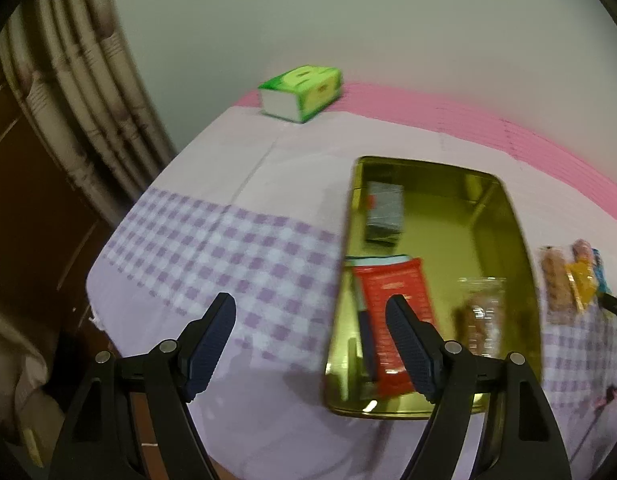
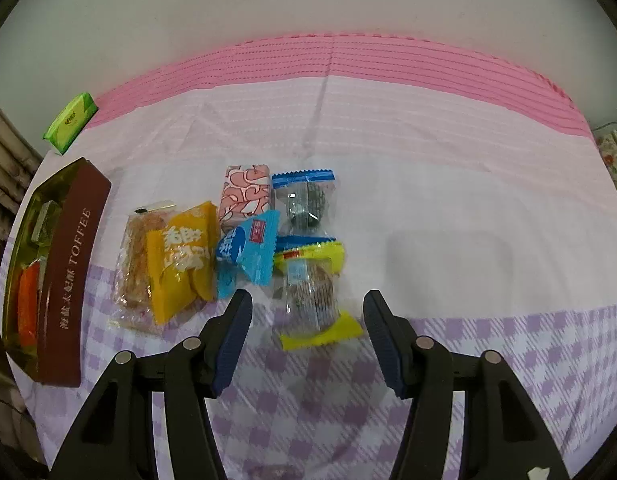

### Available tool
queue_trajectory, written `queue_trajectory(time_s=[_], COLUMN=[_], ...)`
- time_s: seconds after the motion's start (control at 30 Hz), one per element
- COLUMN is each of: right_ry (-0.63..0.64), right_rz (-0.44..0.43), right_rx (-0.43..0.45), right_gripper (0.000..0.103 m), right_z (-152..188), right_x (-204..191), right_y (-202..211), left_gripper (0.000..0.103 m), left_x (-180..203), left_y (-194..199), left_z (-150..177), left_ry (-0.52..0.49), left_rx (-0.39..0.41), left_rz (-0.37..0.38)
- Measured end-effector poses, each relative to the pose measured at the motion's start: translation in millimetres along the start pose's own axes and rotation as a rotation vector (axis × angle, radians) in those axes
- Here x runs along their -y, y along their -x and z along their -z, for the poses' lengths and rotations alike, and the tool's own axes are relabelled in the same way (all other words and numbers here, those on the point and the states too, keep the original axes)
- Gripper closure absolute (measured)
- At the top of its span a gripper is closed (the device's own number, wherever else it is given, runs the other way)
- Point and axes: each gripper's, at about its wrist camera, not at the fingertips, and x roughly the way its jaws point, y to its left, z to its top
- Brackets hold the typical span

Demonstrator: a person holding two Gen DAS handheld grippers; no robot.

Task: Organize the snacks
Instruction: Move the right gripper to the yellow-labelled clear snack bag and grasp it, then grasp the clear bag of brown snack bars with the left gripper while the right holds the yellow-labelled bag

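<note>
Target snack: yellow-ended clear wrapper (image 2: pixel 314 300) holding a dark round cake lay on the cloth nearest the right gripper (image 2: pixel 307 330), in line with the gap between its fingers.
Long axis: ran near-to-far from the right wrist view, one yellow crimped end toward the gripper, the other toward the blue-ended wrapper (image 2: pixel 304 200) beyond it.
Handling, judged: light; film likely slick and crinkly, cake inside probably crumbly. Best taken across the middle over the cake, with a soft squeeze, or by a crimped end if crushing is a worry.
Neighbours: light blue packet (image 2: pixel 248 250) touched its left side and overlapped the orange packet (image 2: pixel 182 260); a clear pack of brown biscuits (image 2: pixel 130 264) lay left of that; pink patterned box (image 2: pixel 244 196) sat behind.
Right gripper: fingers spread wide, nothing between them, low over the checked cloth.
Left gripper (image 1: pixel 310 338): fingers also wide apart and holding nothing, hovering at the near left rim of the tin.
Destination: gold toffee tin (image 1: pixel 524 248) stood left of the pile, long side running away from the camera; inside were a red packet (image 1: pixel 392 292), a grey packet (image 1: pixel 384 212) and a clear-wrapped snack (image 1: pixel 482 316).
Progress, judged: part done; several snacks lay outside the tin.
Surroundings: green tissue pack (image 1: pixel 302 92) at the far corner of the tablecloth (image 2: pixel 468 208).
</note>
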Motion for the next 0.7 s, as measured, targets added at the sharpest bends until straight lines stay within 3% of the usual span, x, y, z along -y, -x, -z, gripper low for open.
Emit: queue_trajectory(time_s=[0.3,0.7], right_ry=[0.009,0.025], right_rz=[0.007,-0.017], right_rx=[0.015,0.036], right_gripper=[0.056,0.073], right_z=[-1.3,12.1], right_x=[5.0,16.1], right_y=[-13.3,-6.5], left_gripper=[0.025,0.025], left_x=[79.3,188.9], left_y=[16.9,2.0], left_z=[-15.3,-19.4], left_ry=[-0.153,-0.319], left_rx=[0.015,-0.047], left_rz=[0.114,0.256])
